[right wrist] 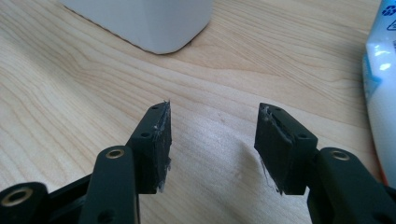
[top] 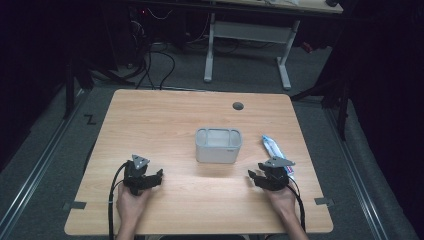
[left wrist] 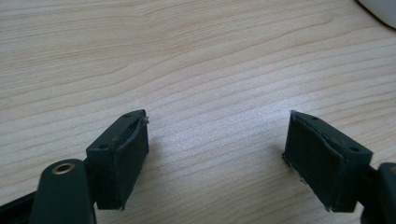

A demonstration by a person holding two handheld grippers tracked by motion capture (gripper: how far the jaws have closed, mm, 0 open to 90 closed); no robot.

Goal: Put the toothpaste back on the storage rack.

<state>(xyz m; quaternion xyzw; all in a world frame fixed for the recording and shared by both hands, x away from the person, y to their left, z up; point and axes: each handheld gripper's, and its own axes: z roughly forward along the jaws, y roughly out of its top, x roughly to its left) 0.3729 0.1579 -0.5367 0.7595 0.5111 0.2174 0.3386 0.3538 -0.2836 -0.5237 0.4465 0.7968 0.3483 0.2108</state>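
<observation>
Grippers waiting open on either side of the bin

Hands are resting low near the front edge of the wooden surface (top: 165, 120), each holding a hand-held gripper. The left hand-held gripper (top: 152, 178) is sitting toward the front-left corner, its jaws spread wide with nothing but bare wood grain between them, as the left gripper view makes plain. The right hand-held gripper (top: 256, 178) is sitting toward the front-right corner, jaws likewise released and empty, its tips angling inward toward the middle.

A grey rectangular bin (top: 218, 145) is standing upright near the centre of the surface, open side up, and looking empty from above. Its pale wall (right wrist: 149, 21) is showing beyond the right jaws, near but clearly apart from them. A white-and-blue packet (top: 276, 150) is lying flat along the right edge, just behind and beside the right hand-held gripper; in the right gripper view its glossy side (right wrist: 380, 88) is running down the right margin, outside the jaws rather than between them.

Judging by the layout, the packet is lying nearest the right hand, so that side is likely doing the picking, while the bin is standing centrally where either hand could be reaching it. A small dark round cap (top: 238, 106) is sitting near the back edge, well apart from everything.
</observation>
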